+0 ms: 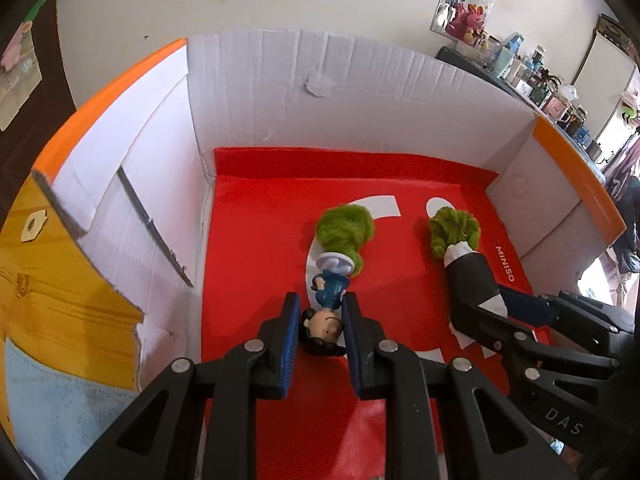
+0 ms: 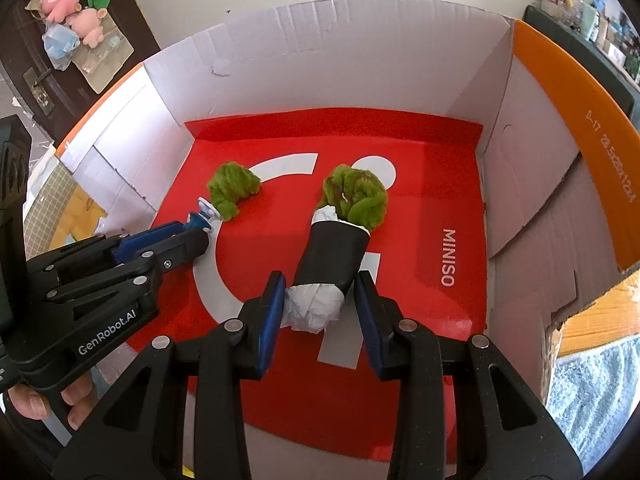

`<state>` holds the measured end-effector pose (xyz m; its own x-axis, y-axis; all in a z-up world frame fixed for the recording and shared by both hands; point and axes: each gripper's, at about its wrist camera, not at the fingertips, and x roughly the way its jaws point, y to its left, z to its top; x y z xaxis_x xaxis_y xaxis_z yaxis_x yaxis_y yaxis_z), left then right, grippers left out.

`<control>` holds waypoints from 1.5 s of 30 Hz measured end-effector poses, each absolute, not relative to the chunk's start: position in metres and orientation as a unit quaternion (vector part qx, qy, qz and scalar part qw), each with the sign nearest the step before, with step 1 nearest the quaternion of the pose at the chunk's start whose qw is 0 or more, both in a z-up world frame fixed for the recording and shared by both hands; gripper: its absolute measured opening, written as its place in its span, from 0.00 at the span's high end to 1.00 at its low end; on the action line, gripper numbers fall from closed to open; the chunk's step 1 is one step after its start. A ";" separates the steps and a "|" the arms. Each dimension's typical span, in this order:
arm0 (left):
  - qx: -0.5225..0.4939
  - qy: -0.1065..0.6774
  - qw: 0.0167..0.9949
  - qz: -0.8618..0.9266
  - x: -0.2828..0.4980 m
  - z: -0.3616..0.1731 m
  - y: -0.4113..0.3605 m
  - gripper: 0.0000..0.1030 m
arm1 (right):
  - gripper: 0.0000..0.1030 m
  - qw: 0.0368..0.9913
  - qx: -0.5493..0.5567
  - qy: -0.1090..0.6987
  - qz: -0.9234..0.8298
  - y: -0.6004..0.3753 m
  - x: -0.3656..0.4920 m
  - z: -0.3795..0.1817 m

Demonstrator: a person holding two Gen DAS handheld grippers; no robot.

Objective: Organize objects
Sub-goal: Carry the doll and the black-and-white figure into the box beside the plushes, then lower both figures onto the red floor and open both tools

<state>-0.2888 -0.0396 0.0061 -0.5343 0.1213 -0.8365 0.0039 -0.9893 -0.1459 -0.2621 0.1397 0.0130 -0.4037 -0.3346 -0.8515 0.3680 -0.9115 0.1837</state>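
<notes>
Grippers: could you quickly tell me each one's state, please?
Left gripper: shut on the small figurine.
Right gripper: shut on the black-wrapped bundle.

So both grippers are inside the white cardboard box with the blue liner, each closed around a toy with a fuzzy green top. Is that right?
Nearly. The liner on the floor of the cardboard box is red, not blue, as both wrist views show. The rest holds: the left gripper grips the small figure and the right gripper the black-wrapped toy, both topped with fuzzy green.
</notes>
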 end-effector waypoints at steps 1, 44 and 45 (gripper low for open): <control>-0.481 -0.065 0.033 0.874 -0.290 0.006 -0.039 0.78 | 0.67 0.209 0.504 0.015 -0.838 0.140 -0.263 0.013; -0.471 -0.063 0.031 0.879 -0.285 0.009 -0.037 0.71 | 0.50 0.217 0.488 0.020 -0.845 0.142 -0.256 0.020; -0.470 -0.063 0.032 0.880 -0.284 0.010 -0.037 0.71 | 0.50 0.217 0.488 0.020 -0.845 0.142 -0.255 0.021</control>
<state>-0.2845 -0.0367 0.0096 -0.5558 0.1155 -0.8233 0.0025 -0.9901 -0.1406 -0.2552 0.1421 0.0206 -0.4294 -0.3480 -0.8333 0.3870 -0.9047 0.1784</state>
